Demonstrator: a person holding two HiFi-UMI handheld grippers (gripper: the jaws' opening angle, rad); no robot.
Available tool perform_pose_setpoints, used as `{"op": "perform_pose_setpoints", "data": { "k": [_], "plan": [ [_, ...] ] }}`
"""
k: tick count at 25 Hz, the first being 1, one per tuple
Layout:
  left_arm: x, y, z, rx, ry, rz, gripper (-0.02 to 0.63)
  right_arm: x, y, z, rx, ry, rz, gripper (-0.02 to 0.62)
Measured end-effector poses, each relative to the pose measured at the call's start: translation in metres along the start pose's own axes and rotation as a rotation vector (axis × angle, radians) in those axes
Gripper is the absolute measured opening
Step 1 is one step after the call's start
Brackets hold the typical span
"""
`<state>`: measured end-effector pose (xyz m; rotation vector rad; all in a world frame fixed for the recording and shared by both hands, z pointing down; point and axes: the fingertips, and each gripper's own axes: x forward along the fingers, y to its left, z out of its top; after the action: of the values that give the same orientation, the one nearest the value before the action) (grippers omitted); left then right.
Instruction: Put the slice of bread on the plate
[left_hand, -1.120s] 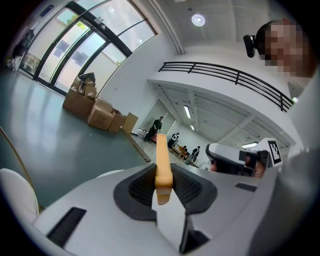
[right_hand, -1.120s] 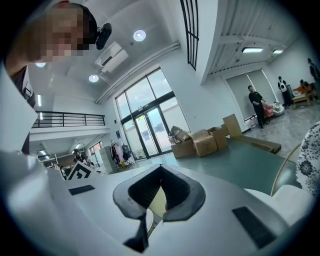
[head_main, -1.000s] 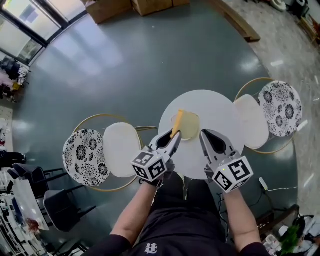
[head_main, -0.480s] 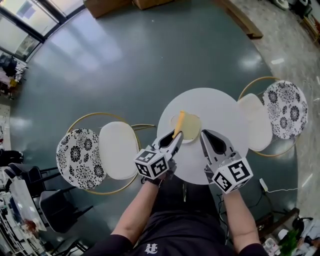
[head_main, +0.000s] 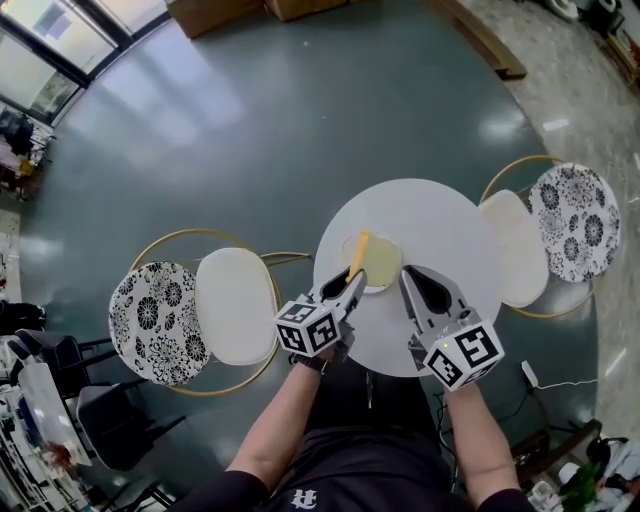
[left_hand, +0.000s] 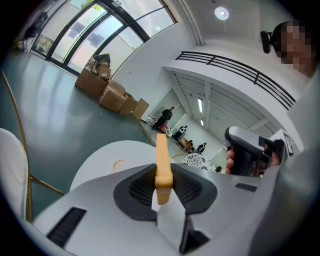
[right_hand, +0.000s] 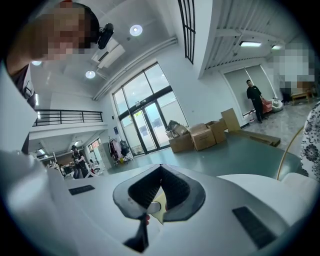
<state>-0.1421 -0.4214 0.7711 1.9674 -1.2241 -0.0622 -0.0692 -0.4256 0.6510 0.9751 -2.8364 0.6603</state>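
Observation:
A round white table (head_main: 440, 215) carries a pale yellowish plate (head_main: 382, 262). My left gripper (head_main: 351, 282) is shut on the slice of bread (head_main: 357, 250), which stands on edge, orange crust up, over the plate's left rim. In the left gripper view the bread (left_hand: 162, 162) sticks up from between the jaws of the left gripper (left_hand: 163, 186), with the table (left_hand: 107, 160) beyond. My right gripper (head_main: 409, 274) hangs just right of the plate, shut and empty. In the right gripper view the right gripper (right_hand: 160, 168) has its tips together.
A cream-seated chair with a flower-patterned back stands left of the table (head_main: 235, 305) and another to the right (head_main: 520, 245). Cardboard boxes (head_main: 215, 15) lie on the grey floor at the far edge. The person's legs are close to the table's near rim.
Both grippers have sunk toward the table. The bread, still gripped by the left gripper, has come down over the plate's left rim.

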Motion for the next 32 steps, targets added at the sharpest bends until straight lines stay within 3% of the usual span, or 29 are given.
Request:
{"op": "perform_pose_setpoints", "data": {
  "k": [7,17,24,32],
  "plan": [
    [0.006,0.018,-0.004,0.005,0.009,0.059,0.089,-0.002,-0.007,-0.003,0.004,0.006,-0.009,0.002],
    [0.003,0.042,-0.008,0.218,0.088,0.196,0.117,0.005,-0.007,-0.008,0.012,0.024,0.001,0.003],
    [0.004,0.051,-0.020,0.238,0.133,0.181,0.193,0.007,-0.007,-0.012,0.012,0.036,0.003,0.003],
    [0.003,0.061,-0.042,0.348,0.260,0.157,0.270,0.010,-0.005,-0.014,0.007,0.042,0.005,0.002]
  ]
}}
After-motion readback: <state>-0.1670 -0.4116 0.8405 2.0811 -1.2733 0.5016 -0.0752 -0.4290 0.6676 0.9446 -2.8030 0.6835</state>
